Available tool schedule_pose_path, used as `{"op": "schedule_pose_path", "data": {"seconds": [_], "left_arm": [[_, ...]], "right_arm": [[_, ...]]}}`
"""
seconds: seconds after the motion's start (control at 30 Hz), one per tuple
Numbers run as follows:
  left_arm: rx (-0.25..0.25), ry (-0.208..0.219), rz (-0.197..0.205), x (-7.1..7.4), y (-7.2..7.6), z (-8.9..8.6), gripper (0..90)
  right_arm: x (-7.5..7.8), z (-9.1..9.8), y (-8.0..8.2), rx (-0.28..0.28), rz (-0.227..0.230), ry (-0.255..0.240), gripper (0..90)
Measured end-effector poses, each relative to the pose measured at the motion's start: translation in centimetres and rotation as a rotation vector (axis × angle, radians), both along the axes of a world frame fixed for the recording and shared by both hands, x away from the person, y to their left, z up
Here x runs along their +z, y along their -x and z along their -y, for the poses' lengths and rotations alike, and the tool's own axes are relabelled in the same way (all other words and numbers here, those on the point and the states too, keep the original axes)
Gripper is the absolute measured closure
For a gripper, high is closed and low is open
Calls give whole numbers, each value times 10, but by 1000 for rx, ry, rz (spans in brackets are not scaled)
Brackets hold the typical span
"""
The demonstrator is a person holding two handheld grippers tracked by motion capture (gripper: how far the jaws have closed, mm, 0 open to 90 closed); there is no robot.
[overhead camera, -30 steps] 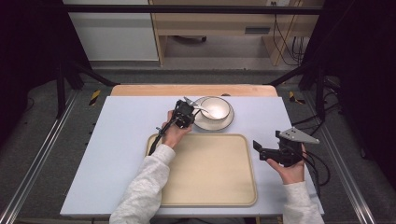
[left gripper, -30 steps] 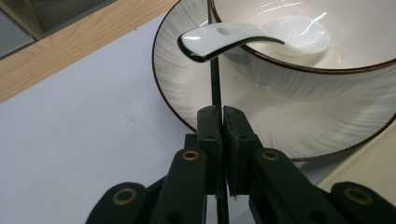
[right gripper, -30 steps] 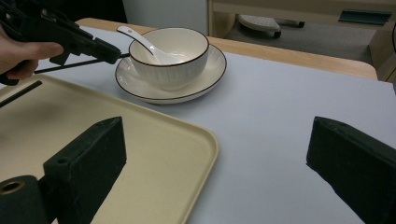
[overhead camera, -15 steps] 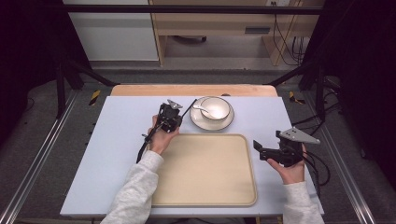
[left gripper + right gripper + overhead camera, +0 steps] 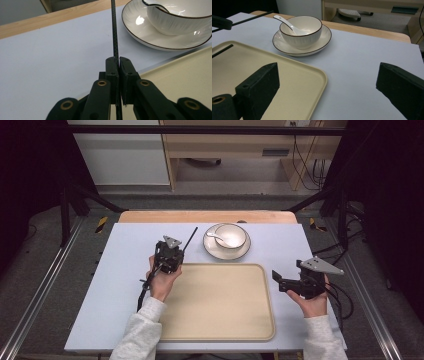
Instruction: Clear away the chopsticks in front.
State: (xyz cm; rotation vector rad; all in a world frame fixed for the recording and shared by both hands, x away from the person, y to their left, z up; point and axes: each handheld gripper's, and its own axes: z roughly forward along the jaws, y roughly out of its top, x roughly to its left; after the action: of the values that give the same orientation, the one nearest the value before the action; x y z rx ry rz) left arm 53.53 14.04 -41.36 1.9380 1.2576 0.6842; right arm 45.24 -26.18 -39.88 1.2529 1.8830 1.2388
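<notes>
Clamping a thin black rod (image 5: 114,32) in my left tool (image 5: 172,251) near the saucer (image 5: 210,251) — my right tool (image 5: 280,281) gapes wide beside the tray (image 5: 220,320) — both above the table (image 5: 125,240).

place: lab recording bay | cues: metal rail frame (image 5: 47,285), dark curtains (image 5: 30,180), loose cables (image 5: 305,160)

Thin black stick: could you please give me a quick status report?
Left tongs shut on thin black stick. Right tongs open, empty. White bowl beside the stick's tip, not touching.
</notes>
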Motion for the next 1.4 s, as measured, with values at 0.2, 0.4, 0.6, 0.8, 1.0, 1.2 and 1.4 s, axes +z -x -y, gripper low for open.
{"op": "schedule_pose_path", "data": {"seconds": [0.2, 0.4, 0.6, 0.8, 1.0, 1.2, 1.4], "left_arm": [[51, 40, 19, -1, 23, -8, 856], [72, 88, 33, -6, 46, -16, 857], [102, 98, 38, -15, 64, -18, 856], [134, 118, 33, -28, 85, -21, 856], [154, 162, 21, -40, 102, -26, 856], [168, 174, 22, -44, 116, -31, 856], [176, 174, 32, -44, 127, -33, 856]], "right_arm": [[0, 0, 0, -2, 0, 3, 50], [0, 0, 1, 0, 0, 1, 49], [0, -2, 1, 2, -4, 2, 50], [0, -2, 1, 3, -3, 0, 50], [0, -3, 1, 5, -4, 5, 50], [0, -3, 0, 5, -4, 3, 50], [0, -4, 0, 5, -5, 3, 51]]}}
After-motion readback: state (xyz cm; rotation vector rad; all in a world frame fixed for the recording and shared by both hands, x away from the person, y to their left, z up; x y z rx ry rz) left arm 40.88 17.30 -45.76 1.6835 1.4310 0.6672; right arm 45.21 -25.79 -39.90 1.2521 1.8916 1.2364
